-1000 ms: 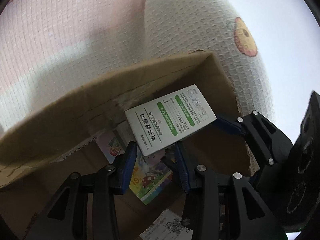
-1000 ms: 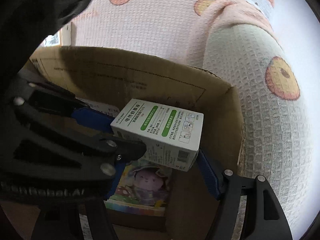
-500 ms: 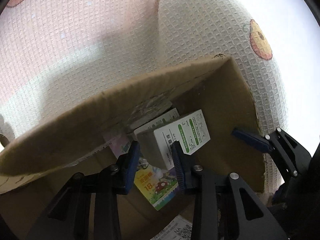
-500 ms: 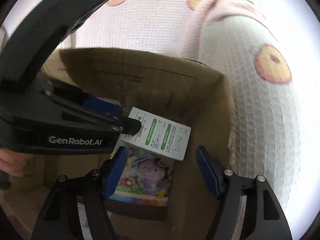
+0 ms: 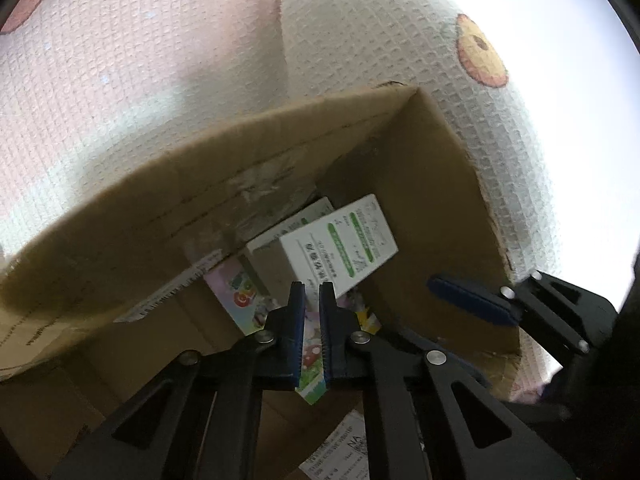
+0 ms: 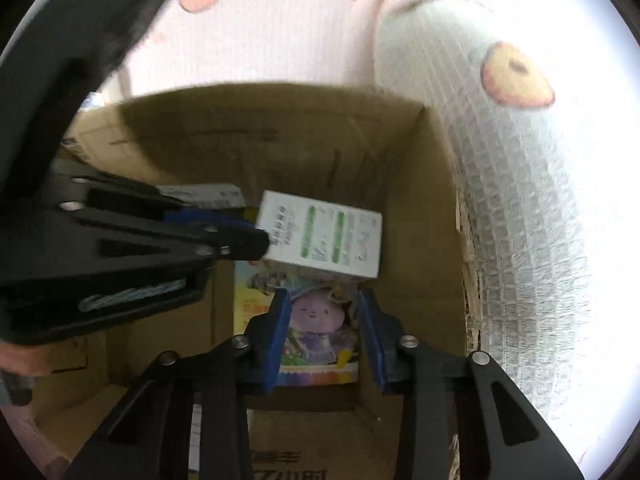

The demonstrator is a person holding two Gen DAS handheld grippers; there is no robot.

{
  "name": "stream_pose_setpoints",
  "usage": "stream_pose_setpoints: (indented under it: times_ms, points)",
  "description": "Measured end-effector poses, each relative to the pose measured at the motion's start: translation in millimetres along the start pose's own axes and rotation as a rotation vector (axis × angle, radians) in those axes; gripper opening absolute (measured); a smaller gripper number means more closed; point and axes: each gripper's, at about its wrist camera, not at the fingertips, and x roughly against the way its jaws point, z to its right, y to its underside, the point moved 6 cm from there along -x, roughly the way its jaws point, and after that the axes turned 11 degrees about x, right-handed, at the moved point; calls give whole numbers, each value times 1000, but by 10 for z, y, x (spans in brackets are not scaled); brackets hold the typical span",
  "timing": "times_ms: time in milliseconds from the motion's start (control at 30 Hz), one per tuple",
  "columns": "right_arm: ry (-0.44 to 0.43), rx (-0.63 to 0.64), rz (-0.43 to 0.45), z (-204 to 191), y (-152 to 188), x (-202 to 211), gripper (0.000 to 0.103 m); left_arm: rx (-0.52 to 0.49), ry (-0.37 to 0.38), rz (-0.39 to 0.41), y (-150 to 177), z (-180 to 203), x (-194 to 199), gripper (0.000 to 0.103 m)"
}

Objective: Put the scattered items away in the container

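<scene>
1. A waffle-weave blanket [image 5: 160,100] with fruit prints lies under a cardboard carton [image 6: 404,184].
2. The white box [image 6: 320,240], held over the carton a second ago, now lies inside on a picture book [image 6: 312,320]: one item tidied.
3. Left gripper [image 5: 311,300] has just been closing, nearly shut, empty; right gripper [image 6: 320,312] has also been narrowing, empty.
4. The box is white with green labels, tilted.
</scene>
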Motion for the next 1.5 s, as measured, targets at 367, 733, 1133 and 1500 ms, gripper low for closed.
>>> stream_pose_setpoints:
  times_ms: [367,733,1133,1500]
  points:
    - [-63,-74,-101,69,28,-391,6,12,42,-23,-10,-9,-28,8]
    - [-76,-134,-114,235,-101,-476,6,45,39,8,-301,43,-207,9]
    - [-19,-100,-110,232,-96,-337,6,15,21,5,-190,45,-228,14]
    - [51,7,-66,163,-233,-202,6,17,36,3,-113,15,-226,15]
